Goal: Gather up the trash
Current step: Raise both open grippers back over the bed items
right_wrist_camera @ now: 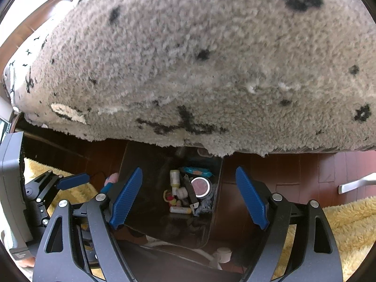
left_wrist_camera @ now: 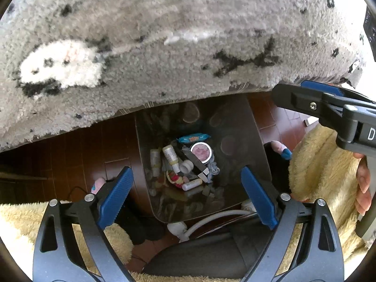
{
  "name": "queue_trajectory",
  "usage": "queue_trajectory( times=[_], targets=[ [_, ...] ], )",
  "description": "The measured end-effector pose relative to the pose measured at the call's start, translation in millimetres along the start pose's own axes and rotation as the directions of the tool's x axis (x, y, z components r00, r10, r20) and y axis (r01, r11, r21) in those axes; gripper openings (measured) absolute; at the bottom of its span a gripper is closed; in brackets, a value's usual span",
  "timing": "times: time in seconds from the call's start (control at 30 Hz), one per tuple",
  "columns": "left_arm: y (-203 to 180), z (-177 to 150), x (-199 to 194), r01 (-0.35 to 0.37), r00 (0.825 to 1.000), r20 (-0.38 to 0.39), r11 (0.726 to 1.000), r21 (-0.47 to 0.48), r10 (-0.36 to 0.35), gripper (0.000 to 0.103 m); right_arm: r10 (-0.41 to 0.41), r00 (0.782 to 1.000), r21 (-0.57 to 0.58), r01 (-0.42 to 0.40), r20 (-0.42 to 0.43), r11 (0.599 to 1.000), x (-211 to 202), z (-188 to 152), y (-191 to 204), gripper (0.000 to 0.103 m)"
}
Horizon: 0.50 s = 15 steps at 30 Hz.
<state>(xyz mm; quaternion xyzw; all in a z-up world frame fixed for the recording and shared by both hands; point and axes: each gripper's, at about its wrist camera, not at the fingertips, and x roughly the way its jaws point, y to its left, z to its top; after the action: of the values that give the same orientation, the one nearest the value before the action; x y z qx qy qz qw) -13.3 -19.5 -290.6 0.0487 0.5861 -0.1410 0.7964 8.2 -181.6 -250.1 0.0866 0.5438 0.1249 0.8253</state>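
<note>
Both claws hung above a dark bin (left_wrist_camera: 256, 155) standing on the wooden floor (left_wrist_camera: 77, 150), at the near edge of a shaggy grey rug (left_wrist_camera: 164, 54). The left claw (left_wrist_camera: 188, 195) had its blue pads spread wide with nothing between them, and the right claw (right_wrist_camera: 189, 196) was likewise apart and empty. The trash lay at the bottom of the bin: a small bottle (left_wrist_camera: 170, 156), a round tin (left_wrist_camera: 201, 152), a blue packet (left_wrist_camera: 193, 138) at the far side, and a white tube (left_wrist_camera: 192, 184) nearest. With the heap already in the bin, the task looked well along. The main risk was that any leftover scrap on the rug would be hard to spot against its black and white flecks, such as the pale streak (left_wrist_camera: 188, 36), and could be missed. The claws hung close together, so they might knock each other. A white cord (left_wrist_camera: 211, 218) ran just beside the bin's near wall and could snag a lowered claw.
</note>
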Motion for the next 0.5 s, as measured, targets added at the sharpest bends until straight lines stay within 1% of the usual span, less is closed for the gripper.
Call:
queue_trajectory(
  times=[0.07,0.17,0.27,0.33,0.37,0.5],
  targets=[
    [1.6,1.0,-10.0,0.001,1.0,0.025,1.0,-0.006,-0.001,0.088,0.017,1.0,0.007,-0.018,0.02,1.0,-9.1,1.5,-0.7,0.082],
    [4.8,4.7,-32.4,0.018,0.997,0.081,1.0,-0.021,-0.016,0.088,0.065,0.996,0.031,-0.066,0.06,0.997,-33.0,7.3,-3.0,0.082],
    [8.2,12.3,-59.8,0.031,0.99,0.139,0.999,-0.026,-0.027,0.088,0.062,0.992,0.027,-0.065,0.114,0.998,-58.7,17.7,-2.6,0.082],
    [9.5,19.3,-79.8,0.023,0.983,0.182,1.0,-0.019,-0.019,0.09,0.064,0.985,0.017,-0.068,0.162,0.998,-79.9,27.5,-1.2,0.084],
    [10.1,23.8,-90.2,0.019,0.979,0.205,1.0,-0.014,-0.016,0.091,0.066,0.981,0.011,-0.069,0.182,0.998,-88.8,32.1,-0.2,0.087],
    [14.5,43.6,-128.1,0.0,0.959,0.282,1.0,0.002,-0.001,0.094,0.073,0.961,-0.032,-0.067,0.266,0.997,-126.9,58.2,4.4,0.089]
  ],
)
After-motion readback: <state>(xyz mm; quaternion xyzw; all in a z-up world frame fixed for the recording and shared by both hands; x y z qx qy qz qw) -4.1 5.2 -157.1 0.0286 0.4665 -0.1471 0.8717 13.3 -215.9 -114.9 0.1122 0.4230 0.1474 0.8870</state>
